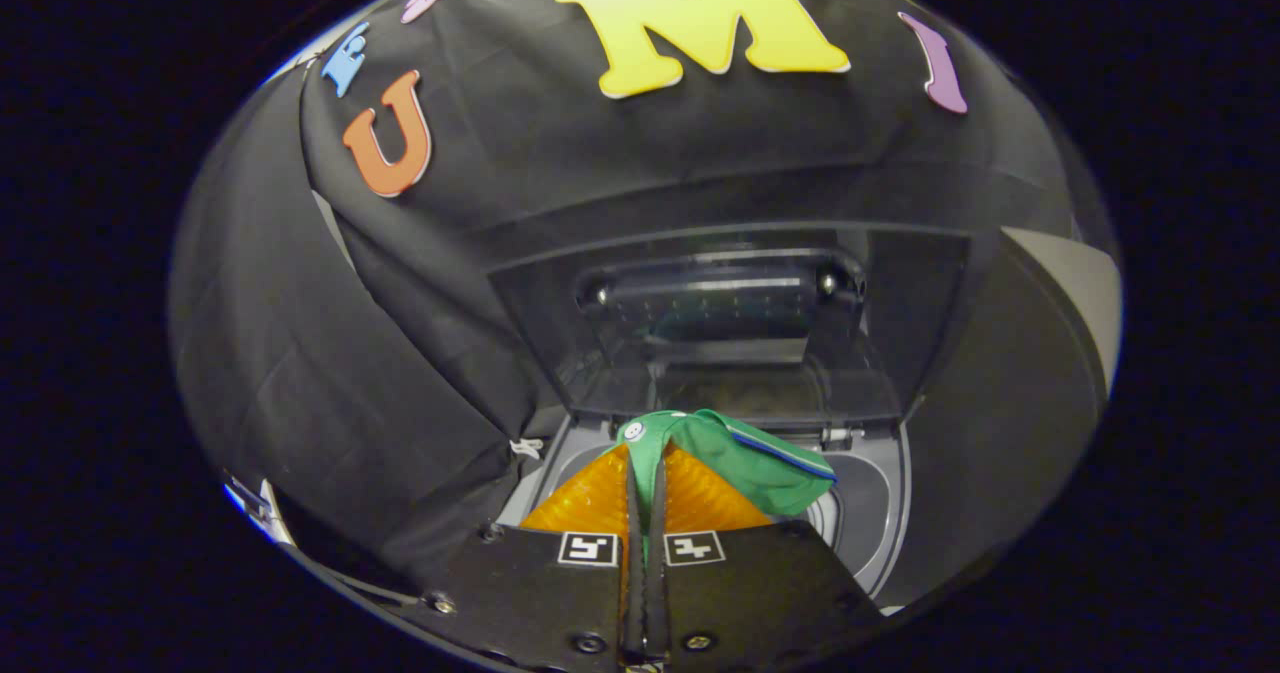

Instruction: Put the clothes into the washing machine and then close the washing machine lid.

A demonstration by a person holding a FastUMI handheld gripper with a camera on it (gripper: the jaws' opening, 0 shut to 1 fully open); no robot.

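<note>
Seen from the camera riding on the gripper (648,473), the two orange, ribbed fingers (585,503) are pressed close together on a green garment (745,458), pinching a fold of the fabric in the narrow slit between them. The cloth runs up between the pads, wraps over the fingertips and drapes off to the right side, where a thin blue-and-white stripe edges it; a small white round badge or button sits on the fabric near the tips. Each finger carries a square black-and-white marker (588,549) at its base, set on the gripper's black body. The held garment hangs above the grey top of the washing machine (880,523), whose round drum opening (850,508) shows just beyond and to the right of the fingers, partly covered by the hanging cloth. Whether the fabric touches the opening's rim cannot be told. Behind the garment the washing machine lid (725,323) stands raised, a dark translucent panel in a black frame with a long handle bar across its upper part, tilted back toward the booth's black cloth wall (330,353). A grey hinge piece (838,437) shows at the lid's lower right corner, beside the cloth. The wall's fabric falls in folds to the left of the machine, close against its side.
</note>
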